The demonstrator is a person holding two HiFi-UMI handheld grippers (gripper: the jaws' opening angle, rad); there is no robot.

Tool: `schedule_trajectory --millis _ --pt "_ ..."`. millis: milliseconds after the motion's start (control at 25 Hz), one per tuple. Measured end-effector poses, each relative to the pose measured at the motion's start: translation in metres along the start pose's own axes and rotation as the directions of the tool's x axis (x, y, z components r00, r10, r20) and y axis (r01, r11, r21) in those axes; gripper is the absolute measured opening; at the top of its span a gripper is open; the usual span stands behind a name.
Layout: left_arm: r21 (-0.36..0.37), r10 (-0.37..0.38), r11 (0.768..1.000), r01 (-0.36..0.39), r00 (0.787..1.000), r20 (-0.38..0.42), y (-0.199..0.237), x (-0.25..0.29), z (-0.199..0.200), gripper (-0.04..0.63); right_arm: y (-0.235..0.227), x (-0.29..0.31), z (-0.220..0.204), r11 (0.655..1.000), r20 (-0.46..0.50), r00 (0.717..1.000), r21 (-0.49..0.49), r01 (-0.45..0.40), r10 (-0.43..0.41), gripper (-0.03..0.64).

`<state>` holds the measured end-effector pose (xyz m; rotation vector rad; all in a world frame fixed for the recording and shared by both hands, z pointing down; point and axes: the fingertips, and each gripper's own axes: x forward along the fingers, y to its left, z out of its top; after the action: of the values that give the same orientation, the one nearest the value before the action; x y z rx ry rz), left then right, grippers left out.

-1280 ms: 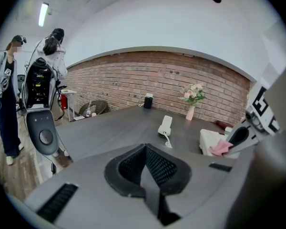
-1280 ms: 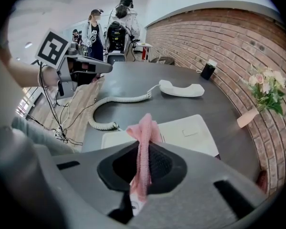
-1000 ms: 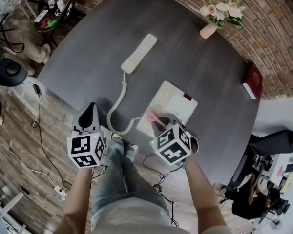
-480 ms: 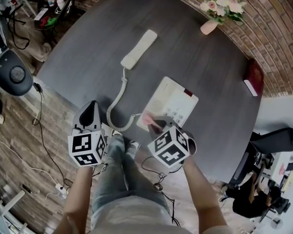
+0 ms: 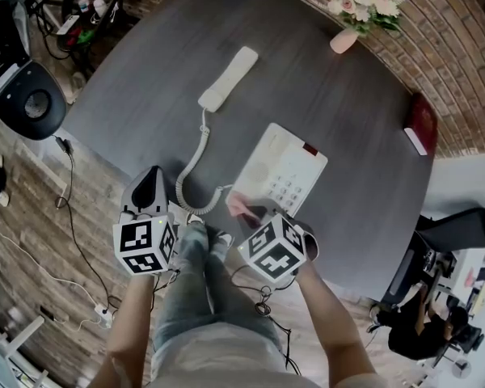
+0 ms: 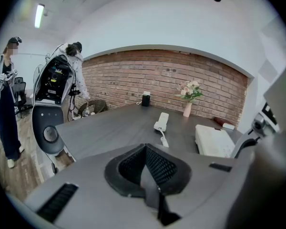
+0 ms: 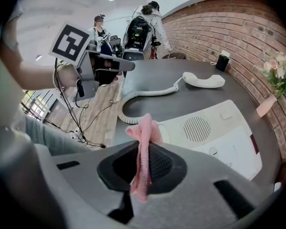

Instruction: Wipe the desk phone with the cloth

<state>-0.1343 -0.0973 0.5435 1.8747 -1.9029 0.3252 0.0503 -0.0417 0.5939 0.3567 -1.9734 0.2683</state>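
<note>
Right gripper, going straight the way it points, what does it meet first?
Probably the desk phone, at its near corner, the pink cloth in the right gripper touching first; the coiled cord lies close beside.

Phone base (image 5: 281, 172): white, flat, near desk's front edge.
Handset (image 5: 228, 78): white, off cradle, lying toward desk's left edge; coiled cord (image 5: 196, 156) attached.
Cloth (image 7: 144, 147): pink, bunched, pinched in right claw (image 7: 142, 171), by base's near corner.
</note>
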Motion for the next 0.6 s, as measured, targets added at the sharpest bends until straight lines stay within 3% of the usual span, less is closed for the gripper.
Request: schedule_trajectory --millis 600 --pt "0.027 -0.001 1.000 0.001 1.000 0.003 -0.007 -0.004 0.006 -0.005 0.021 0.002 -0.005 0.997 -0.005 0.997 0.017 -0.073 0.073 0.020"
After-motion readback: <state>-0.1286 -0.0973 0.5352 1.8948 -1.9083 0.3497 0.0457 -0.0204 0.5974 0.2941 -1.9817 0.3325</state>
